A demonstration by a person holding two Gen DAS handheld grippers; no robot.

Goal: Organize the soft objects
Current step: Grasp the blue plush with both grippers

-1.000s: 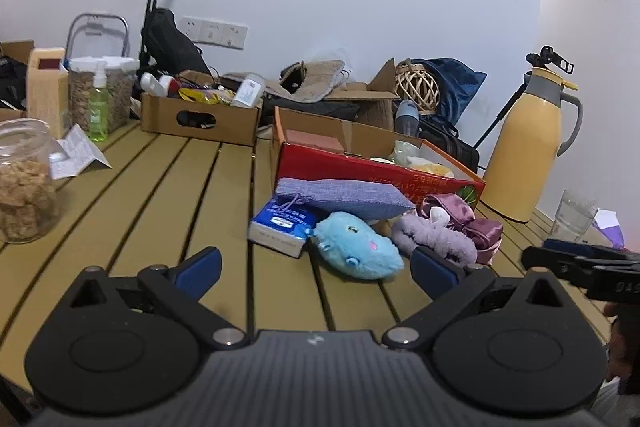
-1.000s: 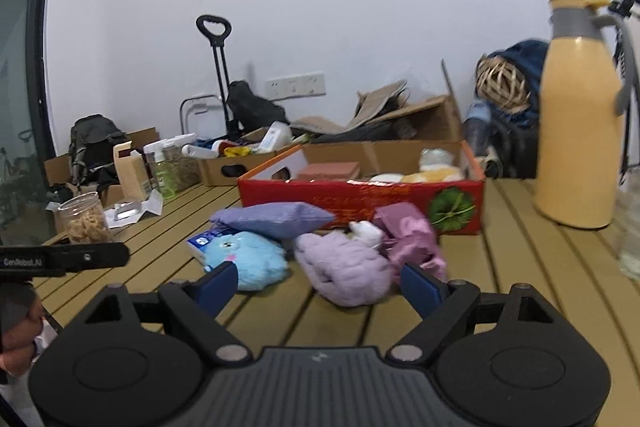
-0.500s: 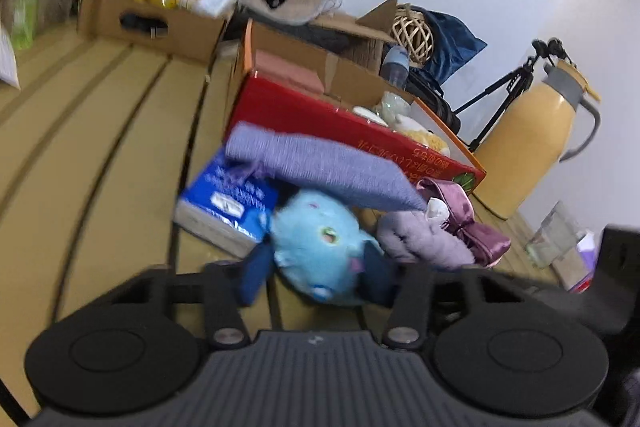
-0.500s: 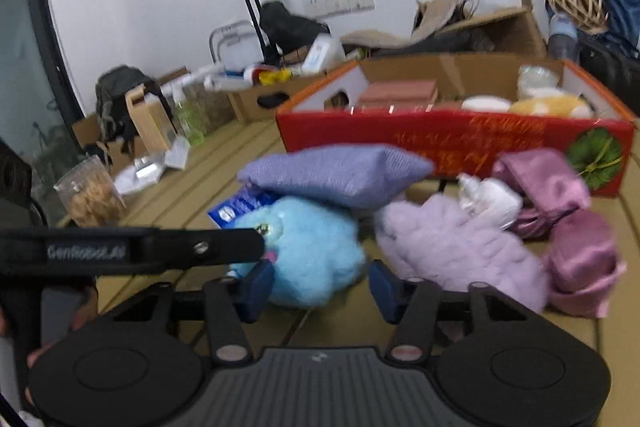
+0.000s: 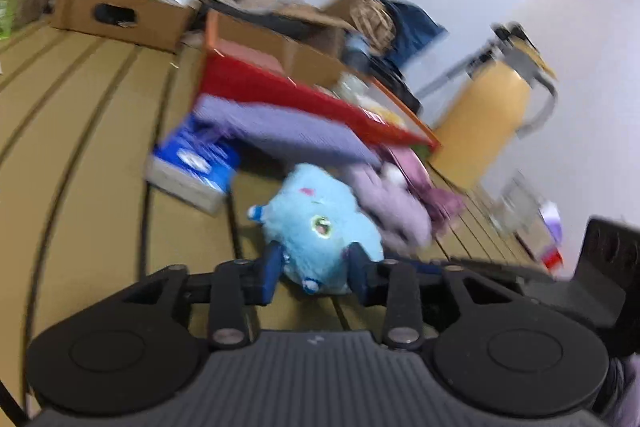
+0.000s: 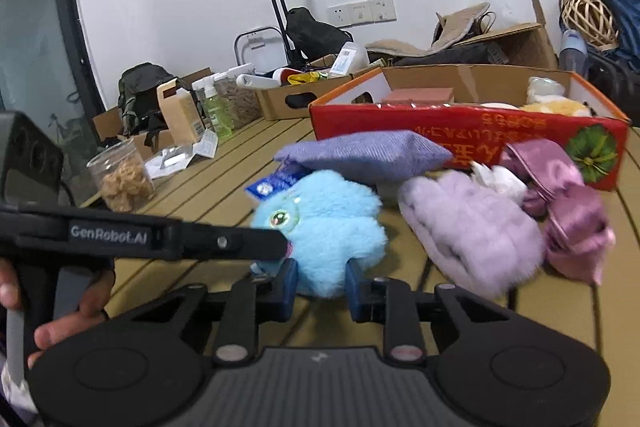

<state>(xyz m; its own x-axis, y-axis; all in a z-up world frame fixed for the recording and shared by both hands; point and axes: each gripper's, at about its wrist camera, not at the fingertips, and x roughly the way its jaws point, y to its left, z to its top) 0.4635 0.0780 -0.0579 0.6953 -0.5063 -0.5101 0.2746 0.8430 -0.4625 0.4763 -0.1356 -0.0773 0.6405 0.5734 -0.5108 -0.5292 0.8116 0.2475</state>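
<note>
looking along the left gripper (image 5: 314, 269), the slatted wooden table (image 5: 80, 131) lies bare on the left, while the right is crowded: a red cardboard box (image 5: 280, 91) stands behind, a lilac pillow (image 5: 288, 131) leans over a blue tissue pack (image 5: 196, 163), and a yellow thermos jug (image 5: 484, 119) stands near the far right edge. the view is smeared by motion. the blue plush toy (image 5: 320, 227) lies on the table just before the pack, fluffy, with one round green eye showing, and a pale purple fluffy piece (image 5: 392, 207) touches its right side. the left gripper points down at it, its jaws opening, the toy's near end between the blue pads and seemingly touching both. from the right wrist, open table runs left toward a jar of snacks (image 6: 120, 179), and the red box closes off the back. the toy (image 6: 324, 223) sits in front of the lilac pillow (image 6: 368, 155), with the purple fluffy piece (image 6: 468, 227) and pink satin scrunchies (image 6: 572, 219) close on its right. the right gripper (image 6: 320, 285) also tilts down, its jaws closing, pads pinching the toy's lower tuft. the left gripper's black finger (image 6: 224, 243) crosses from the left and touches the toy, held by a hand (image 6: 76, 307) at the lower left edge.
</note>
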